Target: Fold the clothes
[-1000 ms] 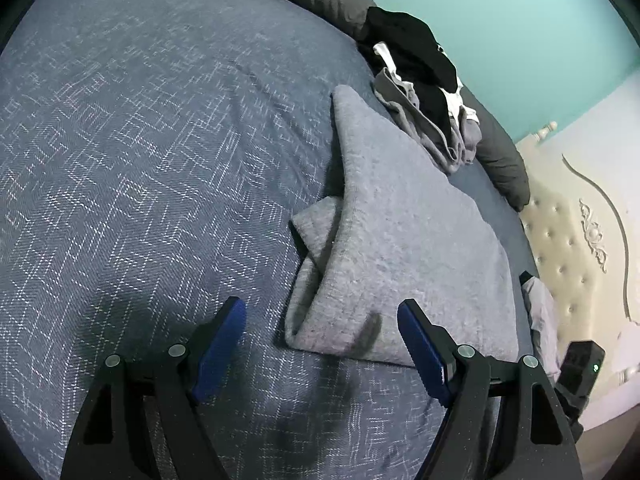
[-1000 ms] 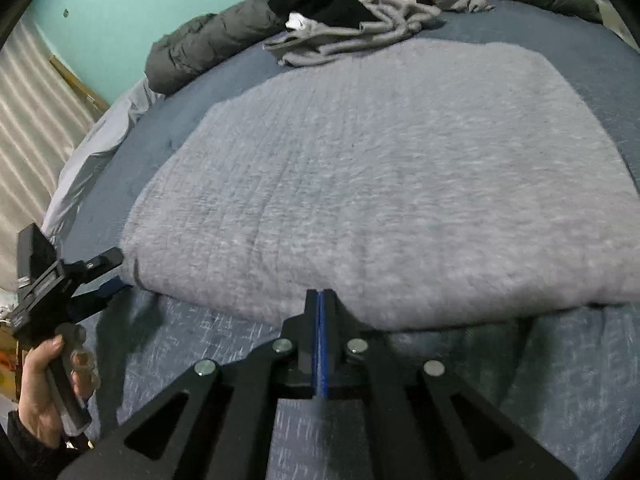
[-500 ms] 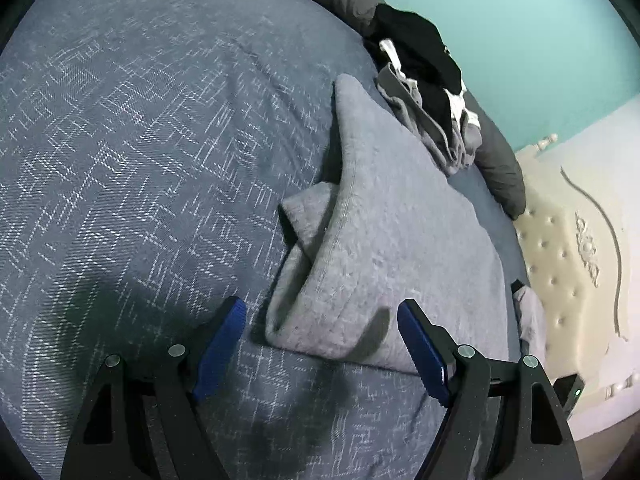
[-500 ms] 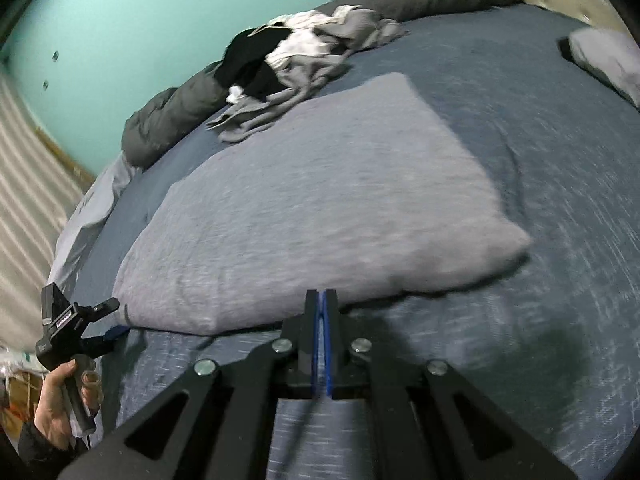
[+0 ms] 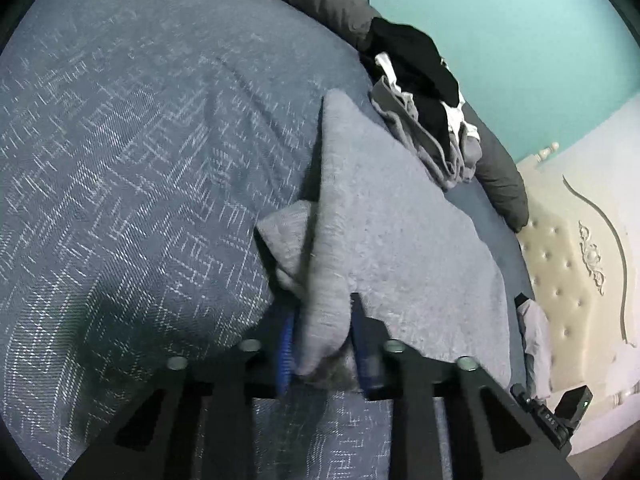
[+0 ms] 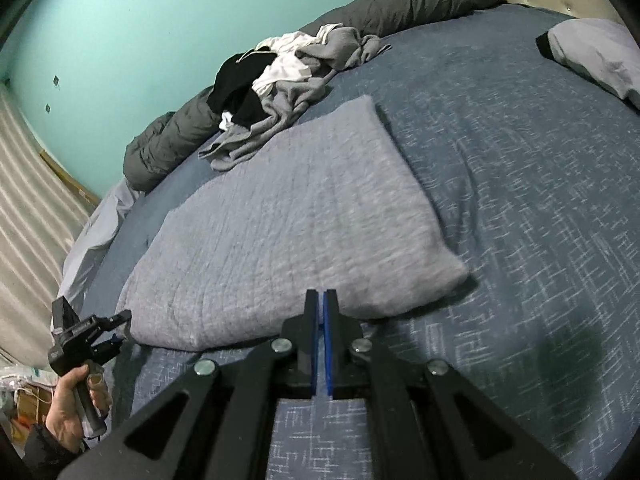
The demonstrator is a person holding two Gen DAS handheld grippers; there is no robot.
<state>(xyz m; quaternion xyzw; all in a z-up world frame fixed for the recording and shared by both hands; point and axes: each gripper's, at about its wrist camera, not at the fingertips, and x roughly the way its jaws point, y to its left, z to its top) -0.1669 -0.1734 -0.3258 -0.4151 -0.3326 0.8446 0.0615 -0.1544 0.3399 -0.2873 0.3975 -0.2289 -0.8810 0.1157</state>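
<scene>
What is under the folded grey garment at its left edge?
A second grey layer pokes out beneath the garment, on the bed. How far it reaches is hidden.

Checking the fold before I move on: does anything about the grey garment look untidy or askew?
Yes. A bunched flap sticks out from under the left edge of the grey garment, so that side is not flat. The left gripper is closed on the near corner there; the right gripper is shut, holding nothing.

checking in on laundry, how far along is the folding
Partly done: the grey sweater lies folded into a flat slab on the bed. In hand: the left claw pinches its corner; the right claw is shut, empty. Left: the clothes pile.
</scene>
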